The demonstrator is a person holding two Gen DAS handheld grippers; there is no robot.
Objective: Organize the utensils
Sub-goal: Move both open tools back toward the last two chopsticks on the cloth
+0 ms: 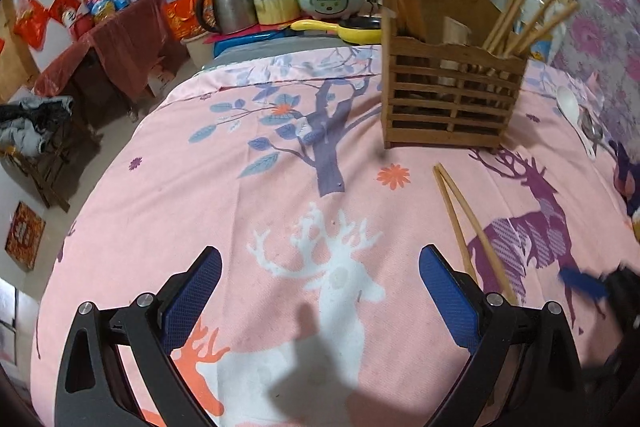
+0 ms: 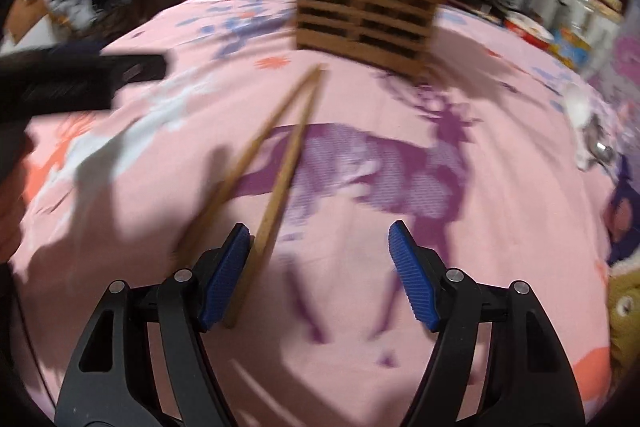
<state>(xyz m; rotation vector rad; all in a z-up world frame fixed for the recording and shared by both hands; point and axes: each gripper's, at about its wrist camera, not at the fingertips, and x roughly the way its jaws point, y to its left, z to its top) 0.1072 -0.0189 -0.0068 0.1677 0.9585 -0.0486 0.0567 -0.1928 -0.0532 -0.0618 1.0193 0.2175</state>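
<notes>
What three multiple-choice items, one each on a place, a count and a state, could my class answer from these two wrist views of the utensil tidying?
1. Where does the white spoon lie?
A. Inside the wooden holder
B. On the cloth, right of the wooden holder
C. Between the left tongs

2. How many loose chopsticks lie on the cloth?
A. Two
B. Four
C. None

3. How do the right tongs stand?
A. Shut on a spoon
B. Shut on the chopsticks
C. Open

Answers:
1. B, the spoon rests on the pink cloth beside the wooden holder.
2. A, one pair of chopsticks lies there.
3. C, the right tongs show a wide gap, one chopstick inside it.
</notes>
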